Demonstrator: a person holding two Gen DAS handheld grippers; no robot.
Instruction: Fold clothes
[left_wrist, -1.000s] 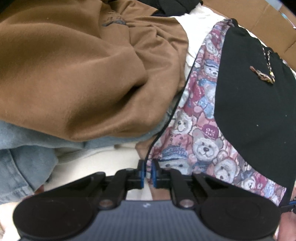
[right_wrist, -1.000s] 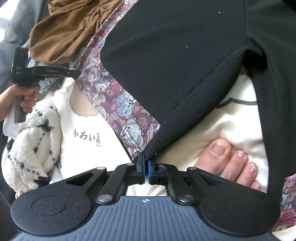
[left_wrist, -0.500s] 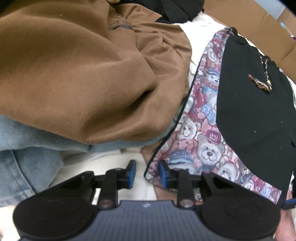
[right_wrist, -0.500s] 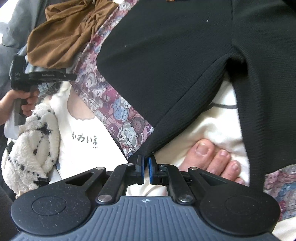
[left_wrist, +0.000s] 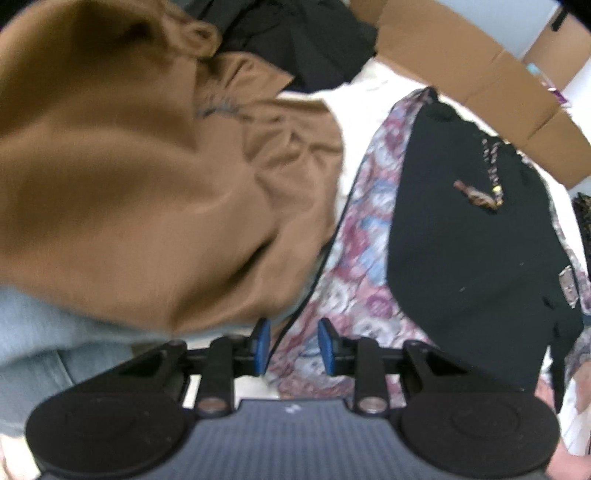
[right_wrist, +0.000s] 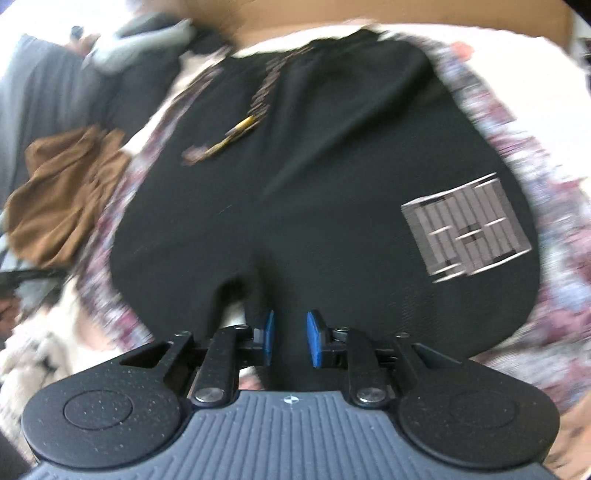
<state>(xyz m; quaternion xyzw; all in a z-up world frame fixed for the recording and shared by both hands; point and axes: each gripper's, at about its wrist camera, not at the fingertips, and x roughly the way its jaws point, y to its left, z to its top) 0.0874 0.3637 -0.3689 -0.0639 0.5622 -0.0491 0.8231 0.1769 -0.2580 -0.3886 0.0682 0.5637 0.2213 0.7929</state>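
A black garment (right_wrist: 314, 206) with a grey patch (right_wrist: 467, 230) and a drawstring (right_wrist: 236, 133) lies spread on a teddy-bear print cloth (left_wrist: 364, 266). The garment also shows in the left wrist view (left_wrist: 469, 258). My right gripper (right_wrist: 289, 338) is open, its blue pads apart over the garment's near edge. My left gripper (left_wrist: 293, 347) is open, with the print cloth's dark-piped edge lying between its pads. Both views are blurred by motion.
A big brown garment (left_wrist: 140, 192) lies heaped to the left over light blue denim (left_wrist: 33, 343). Another black garment (left_wrist: 295, 40) and cardboard boxes (left_wrist: 472, 85) lie beyond. A fuzzy white item (right_wrist: 33, 354) lies at lower left in the right wrist view.
Both grippers have opened and let go: the left released the print cloth's edge, the right released the black garment's corner. The black garment now lies flat; both views have pulled back.
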